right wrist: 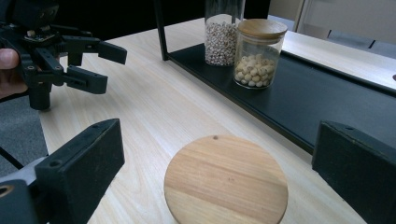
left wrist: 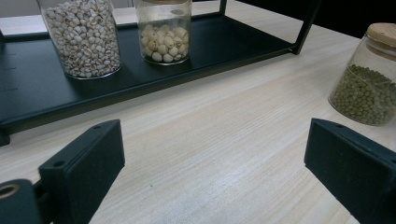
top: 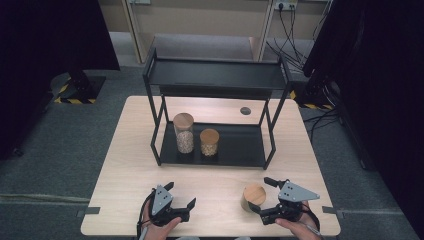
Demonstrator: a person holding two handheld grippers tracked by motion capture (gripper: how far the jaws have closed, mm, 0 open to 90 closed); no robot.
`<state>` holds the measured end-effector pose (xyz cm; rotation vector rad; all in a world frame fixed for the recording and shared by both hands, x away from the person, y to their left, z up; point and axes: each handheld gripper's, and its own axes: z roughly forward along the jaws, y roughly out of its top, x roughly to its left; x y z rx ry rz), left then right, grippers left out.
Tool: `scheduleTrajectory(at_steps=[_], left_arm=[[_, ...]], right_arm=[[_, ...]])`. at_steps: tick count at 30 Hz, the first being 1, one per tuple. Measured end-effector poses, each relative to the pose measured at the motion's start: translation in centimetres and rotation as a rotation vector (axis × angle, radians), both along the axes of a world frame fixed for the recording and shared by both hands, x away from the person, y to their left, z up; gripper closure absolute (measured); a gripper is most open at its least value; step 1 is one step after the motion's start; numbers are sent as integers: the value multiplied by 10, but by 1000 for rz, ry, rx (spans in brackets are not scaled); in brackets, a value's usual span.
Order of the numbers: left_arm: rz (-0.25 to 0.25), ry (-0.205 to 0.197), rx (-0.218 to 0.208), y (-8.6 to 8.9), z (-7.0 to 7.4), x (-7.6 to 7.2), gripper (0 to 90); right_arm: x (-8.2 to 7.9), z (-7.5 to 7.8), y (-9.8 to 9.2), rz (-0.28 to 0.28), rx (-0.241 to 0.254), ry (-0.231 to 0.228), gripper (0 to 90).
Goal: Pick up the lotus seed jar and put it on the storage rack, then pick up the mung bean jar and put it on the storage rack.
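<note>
Right gripper (top: 262, 196) jaws gape wide around the jar (top: 253, 198), not touching. Left gripper (top: 181, 195), left of the jar, gapes empty.

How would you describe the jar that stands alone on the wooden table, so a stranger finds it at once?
Start from the black metal two-tier shelf on the light wooden table. In front of it, off the shelf, beside the right gripper, stands a glass jar with a round wooden lid. It holds small green beans; the two jars on the shelf hold pale contents.
</note>
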<state>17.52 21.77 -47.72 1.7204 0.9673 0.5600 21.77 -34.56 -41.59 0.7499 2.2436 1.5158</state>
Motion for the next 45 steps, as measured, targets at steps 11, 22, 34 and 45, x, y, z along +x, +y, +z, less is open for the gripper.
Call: scheduleTrajectory(at_steps=[11, 22, 34, 45], left_arm=[[0, 3, -1, 0, 0, 0, 46], [3, 1, 1, 0, -1, 0, 45], [4, 2, 2, 0, -1, 0, 45], [3, 3, 3, -1, -1, 0, 46]], right_arm=[[-4, -5, -4, -12, 2, 13, 27], [-8, -10, -8, -22, 5, 24, 27], [-7, -17, -6, -34, -20, 39, 28], [-2, -24, 4, -25, -56, 48, 50]])
